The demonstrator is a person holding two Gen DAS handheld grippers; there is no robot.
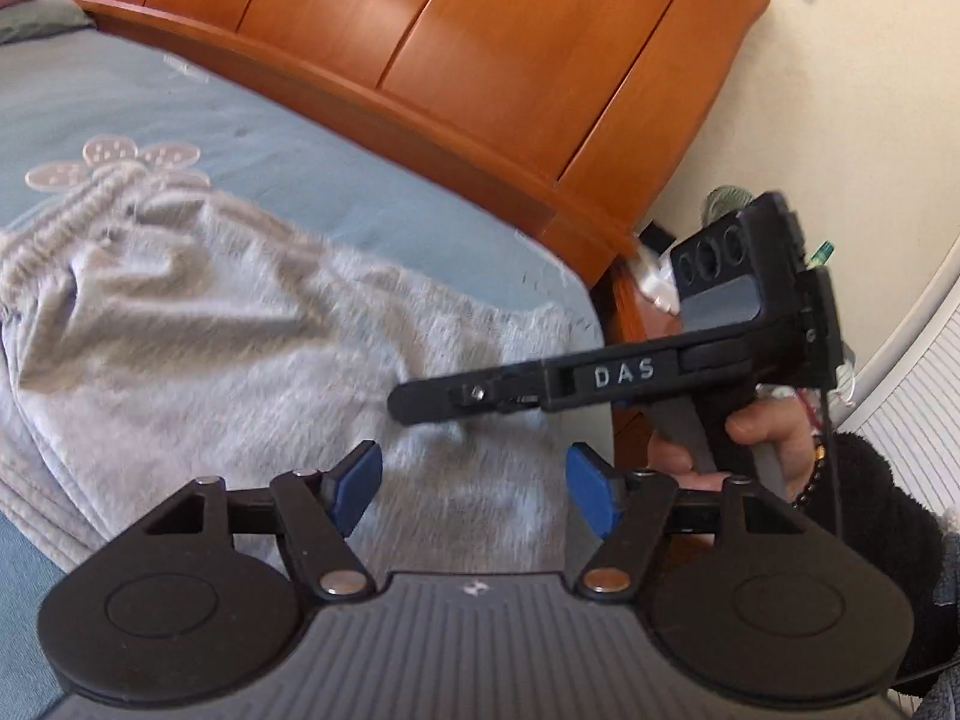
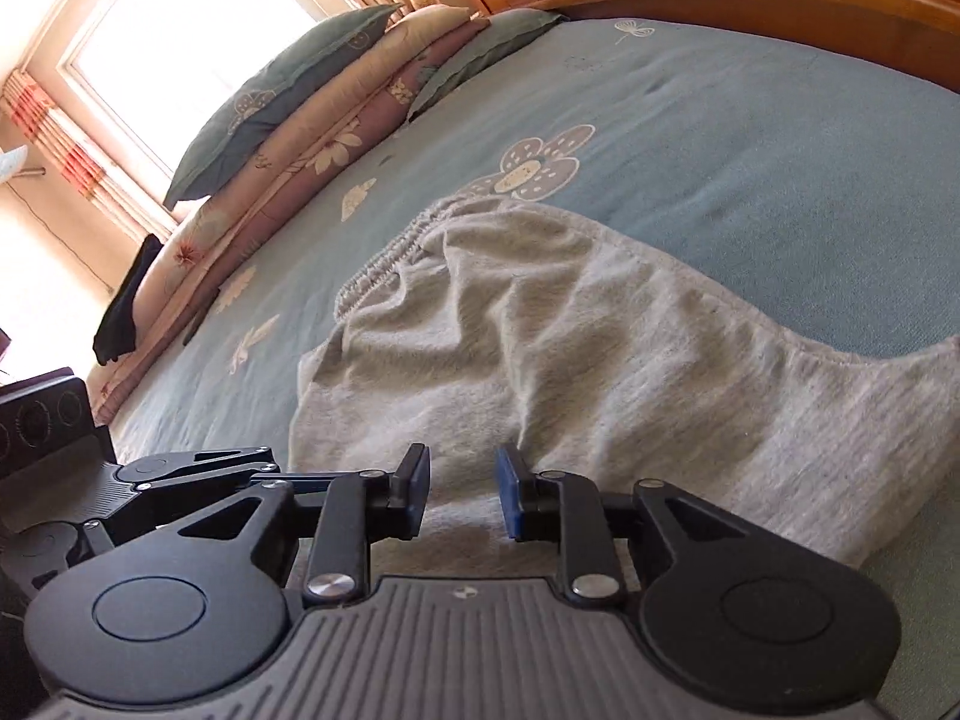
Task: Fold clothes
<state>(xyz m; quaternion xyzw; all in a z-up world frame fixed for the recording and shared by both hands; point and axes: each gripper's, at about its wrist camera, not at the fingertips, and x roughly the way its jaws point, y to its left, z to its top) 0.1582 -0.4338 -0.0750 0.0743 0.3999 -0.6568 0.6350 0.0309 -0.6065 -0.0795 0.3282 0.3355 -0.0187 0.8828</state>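
One garment, grey shorts (image 2: pixel 540 354), lies rumpled on the bed (image 2: pixel 750 138), waistband towards the headboard (image 1: pixel 456 42), near the bed's edge. No fold looks finished, so most of the job seems left. The left gripper (image 1: pixel 474 483) stands wide over the cloth, holding nothing. The right gripper (image 2: pixel 462 489) shows a narrow gap, nothing pinched between its pads.

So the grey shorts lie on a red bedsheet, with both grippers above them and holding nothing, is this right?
Not quite: the bedsheet is blue with a flower print, not red, as the right wrist view shows. The grey shorts lie on it, and the left gripper and right gripper hold nothing.
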